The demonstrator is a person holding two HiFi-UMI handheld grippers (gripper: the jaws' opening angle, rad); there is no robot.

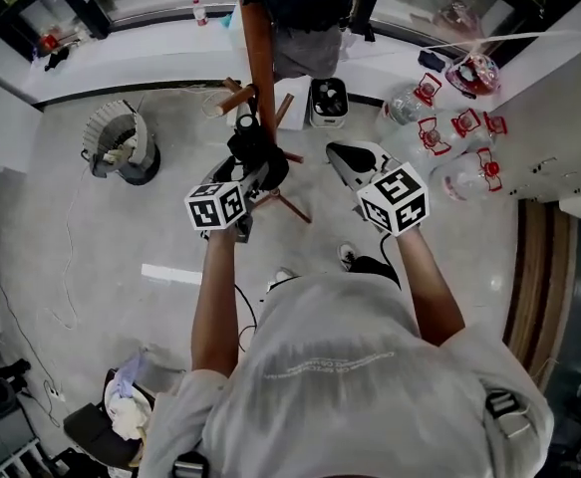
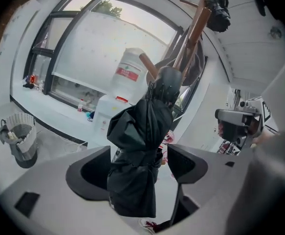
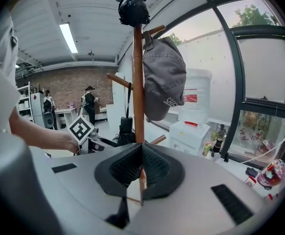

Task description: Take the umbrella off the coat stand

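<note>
Now the umbrella (image 2: 142, 126) hangs ungripped between the left gripper's (image 2: 138, 153) wide-open jaws; right gripper's (image 3: 141, 148) jaws closed.

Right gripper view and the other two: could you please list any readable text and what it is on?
"SH": white letters on the grey cap, rest unreadable.
Water bottle label: too blurred to read.
Print on the person's shirt: too small to read.

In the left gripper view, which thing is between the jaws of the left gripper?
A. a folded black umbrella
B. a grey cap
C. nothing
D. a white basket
A: the folded black umbrella hangs between the jaws of the left gripper, which stand wide apart.
</note>
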